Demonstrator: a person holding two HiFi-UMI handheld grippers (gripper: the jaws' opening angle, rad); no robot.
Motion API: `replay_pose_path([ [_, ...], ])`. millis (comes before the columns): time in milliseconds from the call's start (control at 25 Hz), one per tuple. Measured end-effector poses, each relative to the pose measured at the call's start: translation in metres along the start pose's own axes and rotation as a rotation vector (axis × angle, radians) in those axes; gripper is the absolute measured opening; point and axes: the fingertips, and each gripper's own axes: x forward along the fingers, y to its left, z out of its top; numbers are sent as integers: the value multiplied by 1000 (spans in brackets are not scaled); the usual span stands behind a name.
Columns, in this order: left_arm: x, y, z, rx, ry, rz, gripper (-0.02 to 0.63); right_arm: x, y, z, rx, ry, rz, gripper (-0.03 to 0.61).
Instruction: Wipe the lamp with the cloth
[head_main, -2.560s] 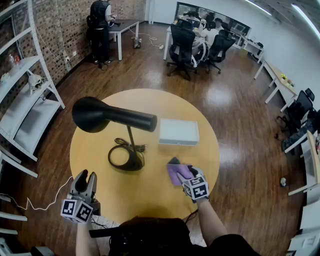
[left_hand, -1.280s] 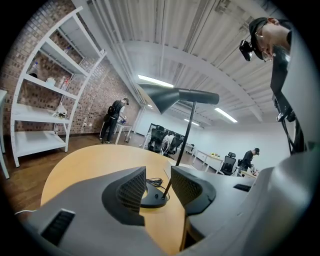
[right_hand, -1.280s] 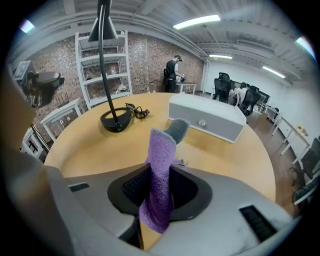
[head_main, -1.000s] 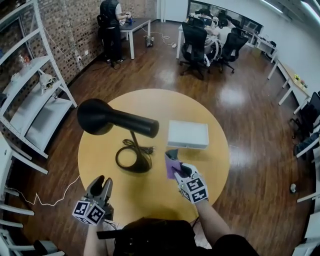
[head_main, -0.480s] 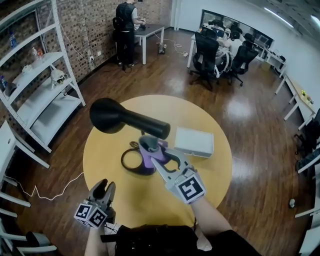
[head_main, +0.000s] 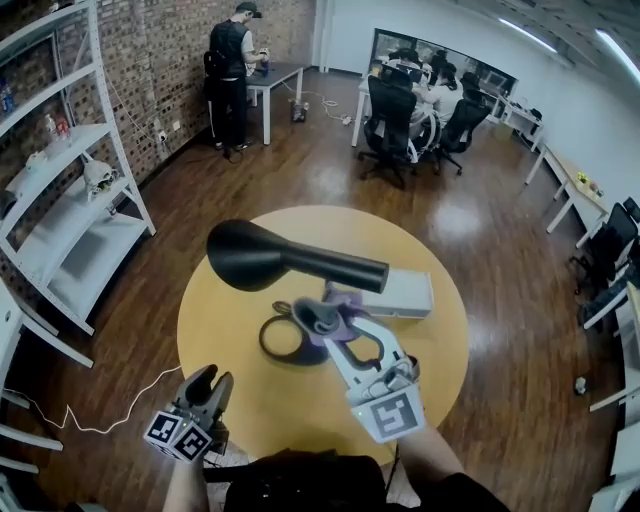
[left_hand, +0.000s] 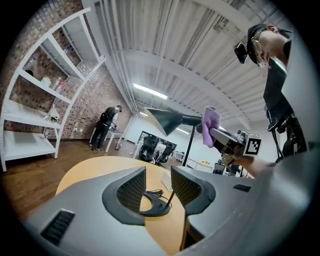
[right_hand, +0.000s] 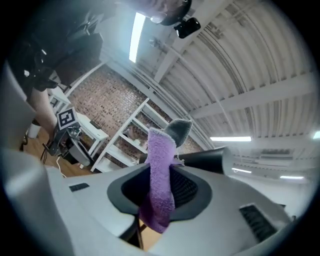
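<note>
Since the limp, light cloth (right_hand: 161, 170) is pinched in the right tongs (head_main: 318, 322), the part-open, empty left tongs (left_hand: 157, 186) could brace the likely top-heavy lamp (head_main: 300, 260) by its stem.

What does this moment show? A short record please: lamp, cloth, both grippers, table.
lamp: black, upright on round yellow table
cloth: purple, clamped in right gripper
right gripper: shut on cloth, raised by lamp arm; contact unclear
left gripper: fingers apart, empty, low near table edge
other: white box behind lamp
</note>
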Motion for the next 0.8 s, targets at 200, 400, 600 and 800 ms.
replay_pose_path([
  [200,17,13,16,34,22,-105,153,-48,-55,33,197,-64,-149,101],
  [400,55,1,60,78,-104,-207,180,-52,-110,50,297,-127,-263,101],
  [600,92,-21,113,-54,-264,-262,264,-36,-118,17,519,-137,-260,101],
  [800,91,-22,114,-98,-306,-249,264,-38,-110,0,766,-274,-206,101],
])
